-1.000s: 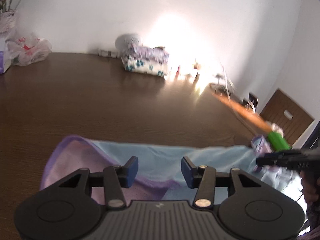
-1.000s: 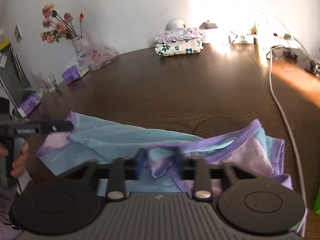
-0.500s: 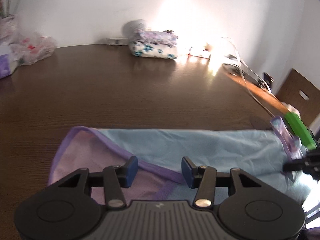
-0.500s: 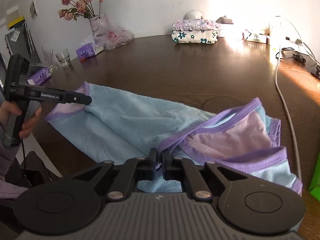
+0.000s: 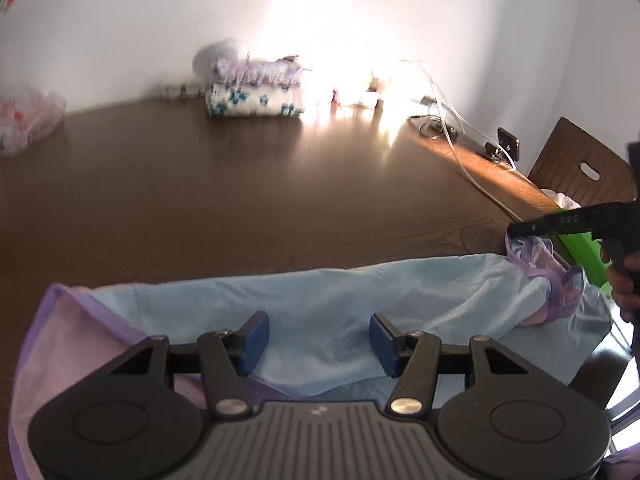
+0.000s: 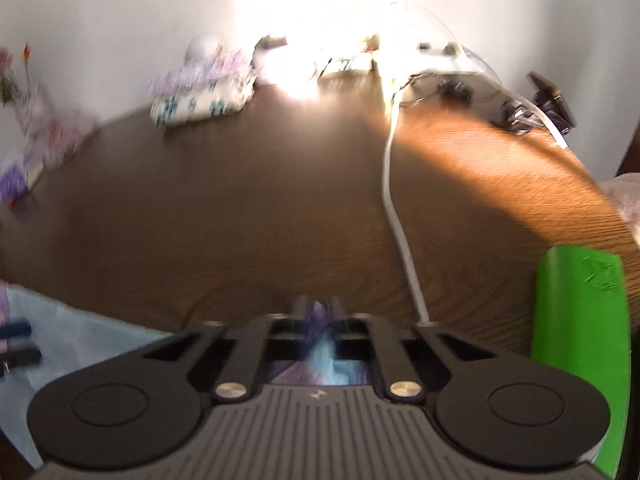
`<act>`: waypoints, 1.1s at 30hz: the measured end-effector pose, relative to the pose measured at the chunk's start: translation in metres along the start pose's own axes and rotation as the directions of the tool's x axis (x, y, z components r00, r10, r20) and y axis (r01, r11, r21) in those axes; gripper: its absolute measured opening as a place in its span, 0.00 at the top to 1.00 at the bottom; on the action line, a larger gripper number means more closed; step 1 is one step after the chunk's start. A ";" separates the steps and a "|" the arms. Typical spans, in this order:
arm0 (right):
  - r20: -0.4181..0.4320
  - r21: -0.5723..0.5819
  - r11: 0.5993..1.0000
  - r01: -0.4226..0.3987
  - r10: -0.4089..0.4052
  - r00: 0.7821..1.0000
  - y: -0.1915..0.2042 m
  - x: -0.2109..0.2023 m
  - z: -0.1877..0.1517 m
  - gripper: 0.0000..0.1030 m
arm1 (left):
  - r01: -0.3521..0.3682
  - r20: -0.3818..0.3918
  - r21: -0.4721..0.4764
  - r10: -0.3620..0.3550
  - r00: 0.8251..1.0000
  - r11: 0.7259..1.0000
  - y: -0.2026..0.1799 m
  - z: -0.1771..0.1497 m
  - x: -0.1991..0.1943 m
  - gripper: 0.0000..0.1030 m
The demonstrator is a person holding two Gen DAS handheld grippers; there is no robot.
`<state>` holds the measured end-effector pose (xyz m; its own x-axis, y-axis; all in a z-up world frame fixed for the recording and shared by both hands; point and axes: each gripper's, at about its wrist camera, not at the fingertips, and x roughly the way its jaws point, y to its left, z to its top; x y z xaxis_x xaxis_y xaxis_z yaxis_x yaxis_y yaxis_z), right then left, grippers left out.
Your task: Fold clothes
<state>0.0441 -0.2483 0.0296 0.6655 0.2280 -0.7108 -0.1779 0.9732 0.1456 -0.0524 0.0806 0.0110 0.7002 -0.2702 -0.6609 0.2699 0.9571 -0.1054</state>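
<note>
The right gripper (image 6: 319,312) is pinching a bunched purple-edged corner of the light blue garment (image 5: 340,304), while the left gripper (image 5: 316,338) is hovering above the cloth, its 2 jaws having just been opening with fabric under them but nothing gripped. With only 1 end held, the thin fabric is at risk of sliding across the table (image 5: 240,184) and bunching or slipping off the near edge. The garment is lying along that edge, its long axis running left to right.

left tool (image 5: 316,338): jaws apart, just widened, nothing gripped | right tool (image 6: 320,312): clamped on cloth
</note>
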 end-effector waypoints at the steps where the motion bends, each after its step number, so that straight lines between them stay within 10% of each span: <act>1: 0.027 -0.024 1.000 -0.006 0.007 1.000 0.002 -0.005 -0.002 0.95 | 0.001 -0.003 0.009 -0.001 1.000 1.000 0.000 0.000 0.000 0.46; 10: 0.337 -0.308 0.951 0.014 0.095 0.937 -0.001 -0.100 -0.061 0.95 | -0.017 -0.020 0.054 0.018 1.000 0.998 -0.006 0.002 0.004 0.46; 22: 0.241 -0.399 0.916 0.050 0.052 0.969 0.002 -0.095 -0.134 0.95 | -0.047 -0.018 0.063 0.048 0.999 0.997 -0.012 0.002 0.006 0.45; 26: 0.241 -0.348 0.937 0.030 0.058 0.969 -0.006 -0.103 -0.125 0.88 | 0.067 0.032 0.056 -0.069 0.997 0.996 -0.028 0.017 -0.010 0.45; 29: 0.285 -0.259 0.966 -0.021 0.097 0.954 -0.020 -0.119 -0.115 0.72 | 0.267 0.062 0.171 -0.281 0.958 0.948 -0.065 0.029 -0.017 0.33; 33: 0.280 -0.168 0.982 -0.087 0.132 0.951 -0.043 -0.127 -0.105 0.68 | 0.327 -0.060 0.414 -0.333 0.941 0.850 -0.121 0.035 0.008 0.34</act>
<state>-0.1088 -0.3226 0.0412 0.8126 0.3533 -0.4636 -0.3540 0.9310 0.0889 -0.0564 -0.0414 0.0439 0.5293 -0.5664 -0.6318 0.7318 0.6815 0.0022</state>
